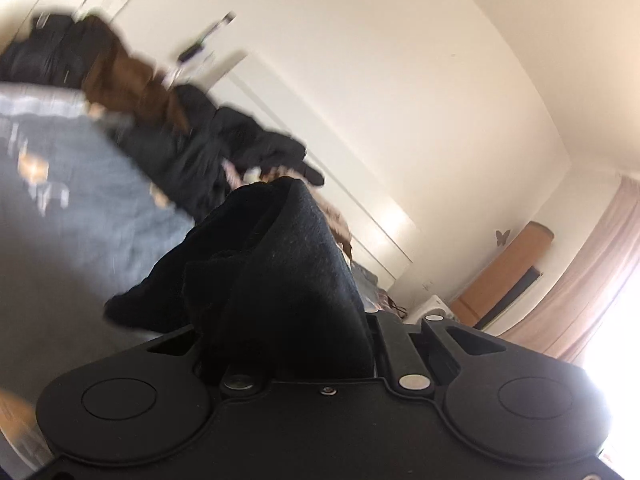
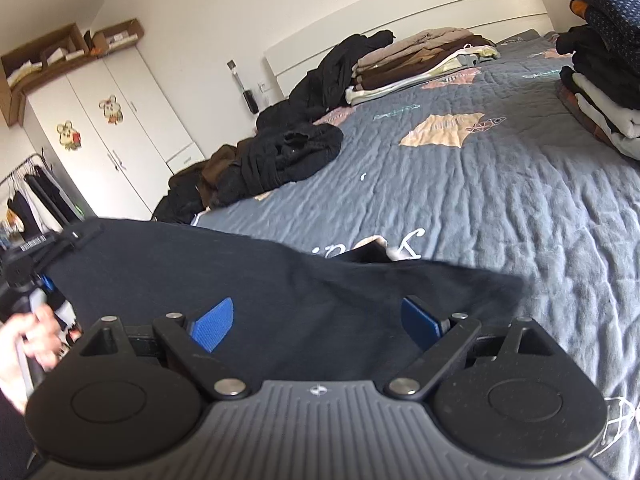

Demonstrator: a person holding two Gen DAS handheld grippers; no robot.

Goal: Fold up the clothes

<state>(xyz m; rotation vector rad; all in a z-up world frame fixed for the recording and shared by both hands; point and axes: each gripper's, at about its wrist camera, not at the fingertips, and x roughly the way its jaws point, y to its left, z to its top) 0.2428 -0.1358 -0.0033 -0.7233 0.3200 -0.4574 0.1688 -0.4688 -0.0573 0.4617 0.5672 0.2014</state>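
Note:
A black garment (image 2: pixel 280 292) is stretched low over the grey quilted bed (image 2: pixel 500 200). At the far left of the right wrist view, my left gripper (image 2: pixel 74 238) is shut on the garment's raised corner, with a hand (image 2: pixel 24 340) on its handle. In the blurred left wrist view the same black cloth (image 1: pixel 280 272) drapes over the left fingers and hides them. My right gripper (image 2: pixel 316 316) stands open. Its blue pads (image 2: pixel 212 324) are wide apart, and the garment lies across and between them without being pinched.
A heap of unfolded dark clothes (image 2: pixel 280 160) lies along the bed's left side. A folded brown and beige stack (image 2: pixel 420 64) sits by the white headboard (image 2: pixel 400 12), and another folded stack (image 2: pixel 600 92) at the right edge. A white wardrobe (image 2: pixel 108 140) and a clothes rack (image 2: pixel 32 192) stand to the left.

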